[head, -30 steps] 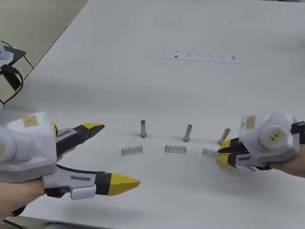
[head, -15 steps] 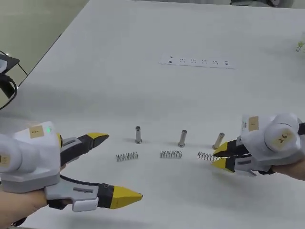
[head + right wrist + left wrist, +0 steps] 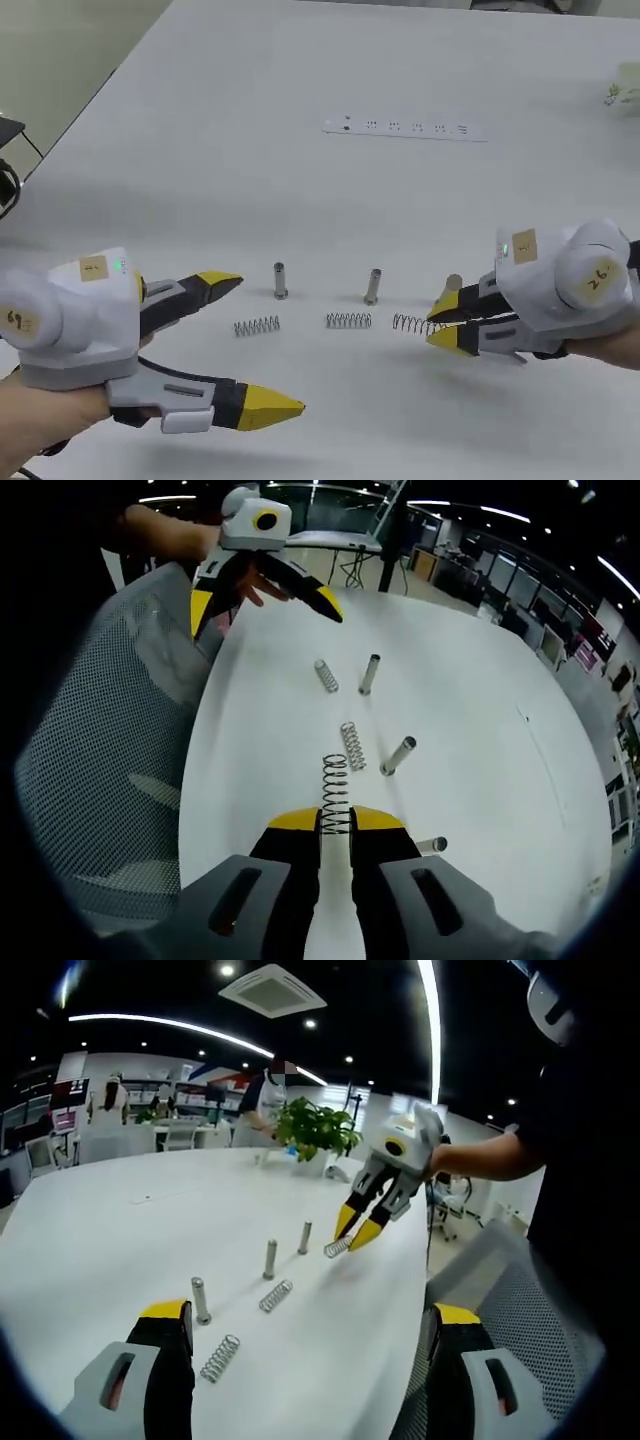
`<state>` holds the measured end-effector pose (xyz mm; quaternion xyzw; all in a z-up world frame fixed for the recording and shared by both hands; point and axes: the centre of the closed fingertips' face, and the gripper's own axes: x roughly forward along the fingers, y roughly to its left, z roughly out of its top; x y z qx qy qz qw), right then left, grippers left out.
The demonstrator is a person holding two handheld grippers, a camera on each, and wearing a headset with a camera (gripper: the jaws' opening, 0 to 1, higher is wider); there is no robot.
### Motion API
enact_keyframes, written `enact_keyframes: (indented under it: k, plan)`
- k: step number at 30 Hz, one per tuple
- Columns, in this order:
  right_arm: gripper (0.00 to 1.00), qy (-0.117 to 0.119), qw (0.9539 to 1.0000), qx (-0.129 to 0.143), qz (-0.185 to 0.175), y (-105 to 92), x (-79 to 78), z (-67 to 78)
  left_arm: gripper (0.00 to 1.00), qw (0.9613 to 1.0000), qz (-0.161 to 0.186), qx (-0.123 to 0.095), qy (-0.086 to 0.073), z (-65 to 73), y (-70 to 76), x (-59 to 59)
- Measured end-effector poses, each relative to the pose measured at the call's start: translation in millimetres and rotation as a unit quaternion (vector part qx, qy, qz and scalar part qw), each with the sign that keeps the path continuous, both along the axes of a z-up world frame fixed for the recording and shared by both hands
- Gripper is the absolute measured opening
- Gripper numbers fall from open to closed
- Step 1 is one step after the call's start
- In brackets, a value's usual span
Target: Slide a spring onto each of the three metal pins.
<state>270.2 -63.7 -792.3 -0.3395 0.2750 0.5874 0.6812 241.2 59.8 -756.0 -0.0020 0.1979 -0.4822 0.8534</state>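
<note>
The right tool (image 3: 440, 322) has its yellow-tipped jaws pressed almost together, pinching one end of a spring (image 3: 410, 324). The rest of the coil sticks straight out past the tips, low over the white bench (image 3: 300, 180). Just beside those tips is the nearest pin (image 3: 452, 285), partly hidden by the tool. Further out along the held spring's line, a middle spring (image 3: 348, 320) and a far spring (image 3: 257, 326) lie flat on the bench. Each has an upright pin close beside it, the middle pin (image 3: 373, 286) and the far pin (image 3: 280, 281). The left tool (image 3: 265, 345) faces the right one with its jaws spread wide and holding nothing, and the far spring lies just ahead of its tips.
</note>
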Motion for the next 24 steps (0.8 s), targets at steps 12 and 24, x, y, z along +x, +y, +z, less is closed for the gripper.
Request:
enact_keyframes:
  k: [12,24]
  plan:
    - [0.08,-0.003,0.9995,0.018,0.027,17.3,-12.0,14.5,0.84,0.9978,-0.046,-0.002,-0.047,4.5,-25.8,2.3]
    - [0.08,-0.004,0.9977,0.036,0.056,33.2,-26.1,26.4,0.62,0.9934,-0.099,-0.022,-0.054,8.0,-57.0,2.6]
